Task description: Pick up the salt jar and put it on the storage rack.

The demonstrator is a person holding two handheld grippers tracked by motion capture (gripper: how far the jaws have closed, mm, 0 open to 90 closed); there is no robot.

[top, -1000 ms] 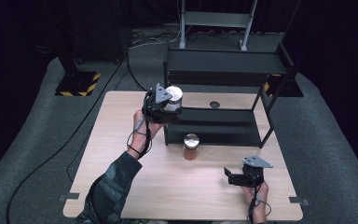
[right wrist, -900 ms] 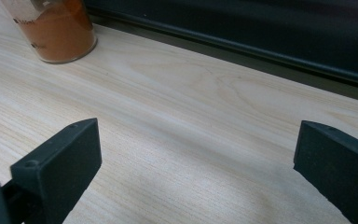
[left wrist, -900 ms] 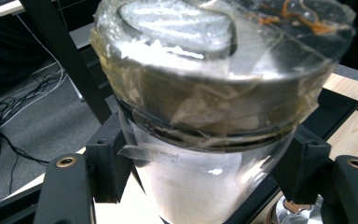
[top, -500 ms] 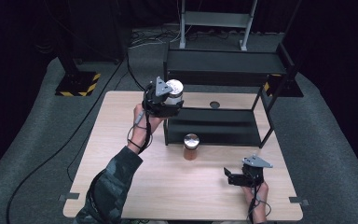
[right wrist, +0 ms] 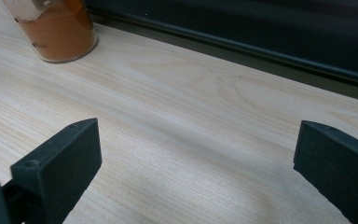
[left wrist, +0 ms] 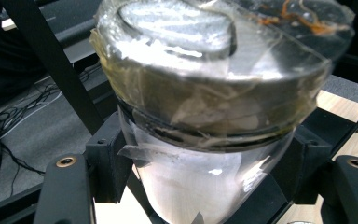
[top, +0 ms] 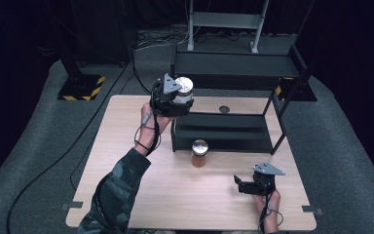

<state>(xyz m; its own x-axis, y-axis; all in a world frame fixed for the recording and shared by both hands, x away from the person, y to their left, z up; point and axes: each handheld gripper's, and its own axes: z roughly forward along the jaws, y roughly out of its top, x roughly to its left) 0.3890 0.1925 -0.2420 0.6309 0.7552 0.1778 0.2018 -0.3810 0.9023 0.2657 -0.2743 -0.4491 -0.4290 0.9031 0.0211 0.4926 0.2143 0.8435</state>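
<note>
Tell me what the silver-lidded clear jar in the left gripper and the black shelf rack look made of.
The silver-lidded clear jar: see-through wall, glass or clear plastic, can't tell which; the silver lid looks like brushed metal under wrinkled clear tape. The left gripper is clamped on the jar's body. The black shelf rack: thin straight bars and flat shelves, matte black, probably painted metal.

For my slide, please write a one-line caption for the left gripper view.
Left hand-held gripper clamps a clear jar with a taped metal lid near the black shelf frame.

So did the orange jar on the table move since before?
No. The orange jar stands in the same spot in front of the black shelf as before.
</note>
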